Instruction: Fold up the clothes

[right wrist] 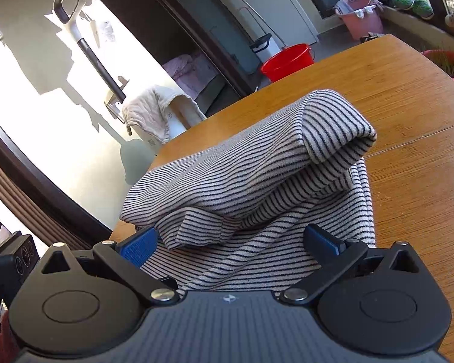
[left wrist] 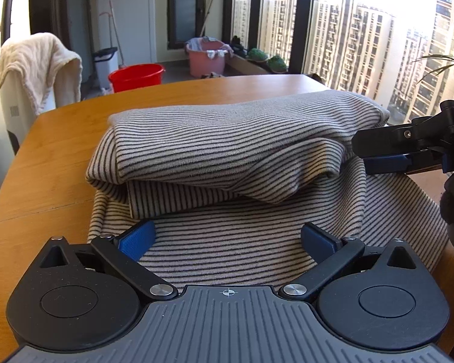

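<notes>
Both grippers are sitting wide apart with nothing held: left gripper point(left wrist: 227, 239) over the flat near layer of the striped garment point(left wrist: 242, 157), right gripper point(right wrist: 228, 242) at its side. It's lying part-folded on the wooden table point(left wrist: 60, 163), top half bunched back. I'd guess the last fold is coming up, needing pinches on the near edge.

Wooden table point(left wrist: 54, 163), seam line visible across its top at left of frame. Red bucket point(left wrist: 136, 76) on floor beyond table's far edge, upper left. Pink tub point(left wrist: 205, 59) further back, upper centre, cloth items inside. Cream towel point(left wrist: 39, 66) draped over white object, far left. White bin with black lid point(left wrist: 105, 60) just behind bucket. High-rise buildings point(left wrist: 363, 51) through window, upper right.
</notes>
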A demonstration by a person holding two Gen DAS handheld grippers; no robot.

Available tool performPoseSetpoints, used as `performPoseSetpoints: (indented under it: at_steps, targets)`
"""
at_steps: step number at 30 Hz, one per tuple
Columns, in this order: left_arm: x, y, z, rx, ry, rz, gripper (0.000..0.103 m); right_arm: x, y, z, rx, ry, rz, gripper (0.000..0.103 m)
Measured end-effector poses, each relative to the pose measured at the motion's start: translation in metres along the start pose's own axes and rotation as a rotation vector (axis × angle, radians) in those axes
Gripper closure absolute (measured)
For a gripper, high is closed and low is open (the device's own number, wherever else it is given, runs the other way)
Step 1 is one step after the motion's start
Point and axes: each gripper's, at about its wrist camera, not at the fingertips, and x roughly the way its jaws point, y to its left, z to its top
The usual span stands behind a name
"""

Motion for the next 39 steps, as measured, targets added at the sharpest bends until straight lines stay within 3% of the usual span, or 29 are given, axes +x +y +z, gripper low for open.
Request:
performPoseSetpoints:
  at_steps: [5, 10, 13, 14, 17, 24, 26, 28, 31, 34, 37, 39]
  targets:
    - [-0.038, -0.006, -0.024, 0.024, 0.035, -0.019, 0.000, -0.026, 0.005, -0.023, -0.053, 0.044, 0.028, 0.000]
    - [-0.088, -0.010, -0.054, 0.001, 0.082, -0.098, 0.000, -0.050, 0.025, -0.048, -0.132, 0.117, 0.011, 0.000]
    - [-0.109, -0.009, -0.067, -0.013, 0.083, -0.120, 0.000, -0.052, 0.037, -0.045, -0.139, 0.140, -0.037, 0.000]
    - [-0.112, -0.008, -0.068, -0.016, 0.082, -0.119, 0.000, -0.051, 0.043, -0.042, -0.123, 0.143, -0.002, 0.000]
    - [-0.104, -0.006, -0.055, -0.021, 0.078, -0.108, 0.000, -0.034, 0.050, -0.035, -0.084, 0.181, 0.088, 0.000]
    - [-0.085, -0.003, -0.043, -0.005, 0.067, -0.090, 0.000, 0.036, 0.050, -0.002, 0.027, 0.317, 0.072, 0.000]
    - [-0.079, -0.008, -0.043, -0.019, 0.059, -0.083, 0.000, 0.046, 0.064, 0.023, -0.001, 0.275, 0.082, 0.000]
    - [-0.074, -0.009, -0.041, -0.034, 0.055, -0.087, 0.000, 0.048, 0.081, 0.057, -0.055, 0.125, 0.088, 0.000]
    - [-0.074, -0.006, -0.039, -0.039, 0.064, -0.093, 0.000, 0.024, 0.113, 0.094, -0.216, -0.186, 0.061, 0.000]
    - [-0.072, -0.007, -0.038, -0.025, 0.069, -0.088, 0.000, -0.004, 0.125, 0.105, -0.375, -0.348, -0.021, 0.000]
    - [-0.065, -0.008, -0.033, -0.023, 0.075, -0.078, 0.000, -0.018, 0.112, 0.101, -0.393, -0.316, -0.091, 0.000]
    - [-0.060, -0.004, -0.025, -0.038, 0.082, -0.069, 0.000, -0.017, 0.093, 0.096, -0.256, -0.183, -0.043, 0.000]
